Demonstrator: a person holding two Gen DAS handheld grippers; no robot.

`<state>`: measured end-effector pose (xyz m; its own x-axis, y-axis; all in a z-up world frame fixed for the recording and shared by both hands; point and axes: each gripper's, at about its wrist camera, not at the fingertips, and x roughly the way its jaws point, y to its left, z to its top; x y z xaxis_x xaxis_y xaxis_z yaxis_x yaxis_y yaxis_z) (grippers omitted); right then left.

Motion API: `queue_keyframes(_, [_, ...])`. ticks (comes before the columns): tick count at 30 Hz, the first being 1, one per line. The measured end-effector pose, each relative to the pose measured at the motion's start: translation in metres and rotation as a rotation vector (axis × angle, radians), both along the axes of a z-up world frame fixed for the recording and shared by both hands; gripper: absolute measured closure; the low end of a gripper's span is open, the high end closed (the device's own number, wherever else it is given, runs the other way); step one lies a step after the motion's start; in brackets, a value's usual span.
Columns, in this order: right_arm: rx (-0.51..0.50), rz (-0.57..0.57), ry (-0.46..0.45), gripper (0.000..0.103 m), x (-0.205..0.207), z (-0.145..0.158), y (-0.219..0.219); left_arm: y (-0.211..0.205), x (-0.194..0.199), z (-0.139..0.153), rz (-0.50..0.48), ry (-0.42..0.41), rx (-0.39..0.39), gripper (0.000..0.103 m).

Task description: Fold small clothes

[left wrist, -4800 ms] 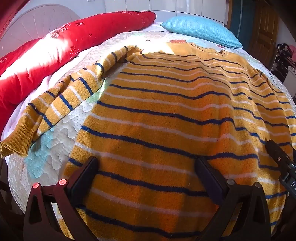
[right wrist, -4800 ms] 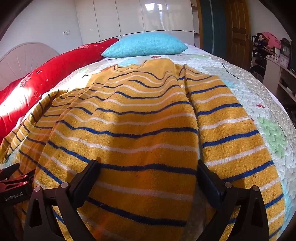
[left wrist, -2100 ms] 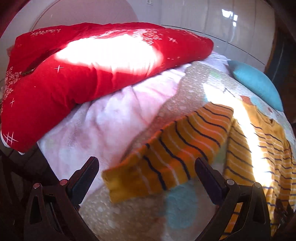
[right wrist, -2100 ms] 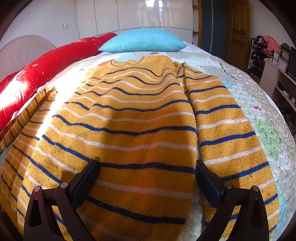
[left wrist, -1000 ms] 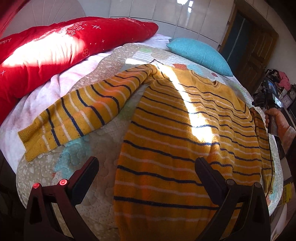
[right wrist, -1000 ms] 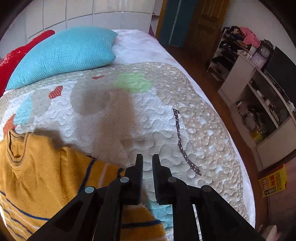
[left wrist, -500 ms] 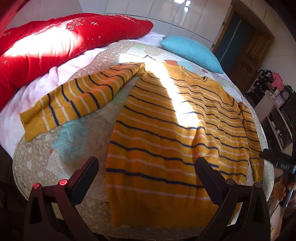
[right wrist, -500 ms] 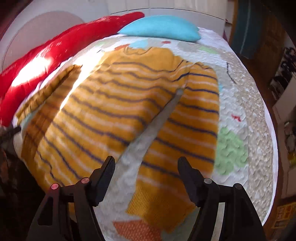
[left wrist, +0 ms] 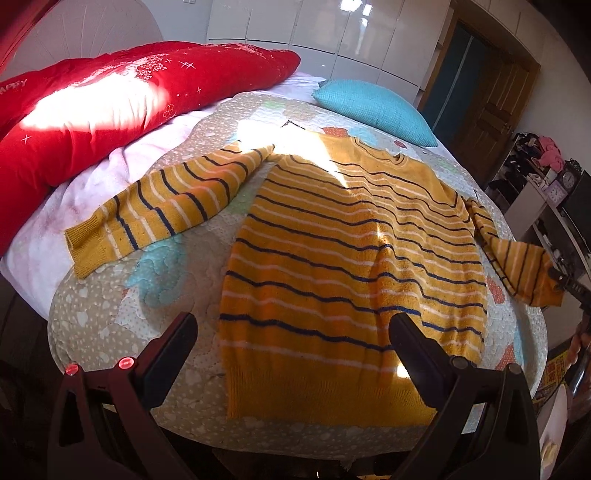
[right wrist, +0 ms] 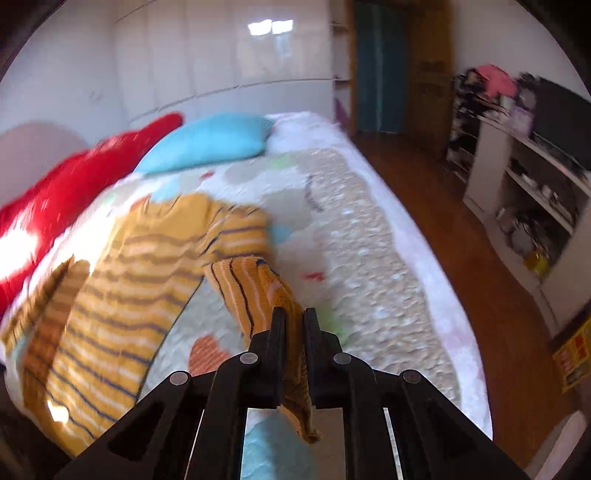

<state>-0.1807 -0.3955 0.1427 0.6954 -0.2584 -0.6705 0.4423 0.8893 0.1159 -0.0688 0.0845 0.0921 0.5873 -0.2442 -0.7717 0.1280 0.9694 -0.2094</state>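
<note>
While the right gripper (right wrist: 293, 319) clamps its fingers on the cuff (right wrist: 291, 332) of the mustard-yellow, navy-striped knitted sweater (left wrist: 351, 266) spread on the quilted bed (left wrist: 110, 317), that sleeve should be carried flat across the chest; the left gripper (left wrist: 291, 347) hovers, fingers apart.

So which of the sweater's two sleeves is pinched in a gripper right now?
The right gripper holds the sleeve nearest the shelves; the other sleeve lies flat beside the red duvet.

sweater (left wrist: 351, 258): fuzzy knit cloth
quilt (left wrist: 110, 317): stitched matt cloth beneath sweater
wardrobe (left wrist: 332, 33): glossy panels
floor (right wrist: 461, 236): polished wood
</note>
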Motion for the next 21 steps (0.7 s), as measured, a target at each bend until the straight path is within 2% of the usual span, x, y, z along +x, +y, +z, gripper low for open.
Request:
queue_keyframes(2, [0.089,-0.135,-0.061,0.093,-0.012,0.011,-0.047,0.001,0.0,-0.001,0.003,0.006,-0.007,0.0])
queue_keyframes(5, [0.193,-0.318,-0.096,0.093,-0.031,0.004,-0.108,0.001,0.001,-0.004,0.002,0.016,-0.011,0.0])
queue_keyframes(10, [0.335,-0.47,-0.076,0.093,-0.042,-0.031,-0.161,-0.004,0.002,-0.008,-0.001,0.028,-0.004,0.0])
queue_keyframes(15, [0.388,-0.478,-0.075,0.093,-0.034,-0.041,-0.171,-0.001,0.003,-0.011,0.007,0.036,0.0,0.0])
queue_keyframes(18, [0.473,-0.419,-0.109,0.093,-0.018,-0.035,-0.162,0.004,0.005,-0.014,0.019,0.044,-0.012,0.0])
queue_keyframes(21, [0.539,-0.318,-0.142,0.093,0.016,-0.021,-0.136,0.009,0.006,-0.017,0.023,0.049,-0.028,0.0])
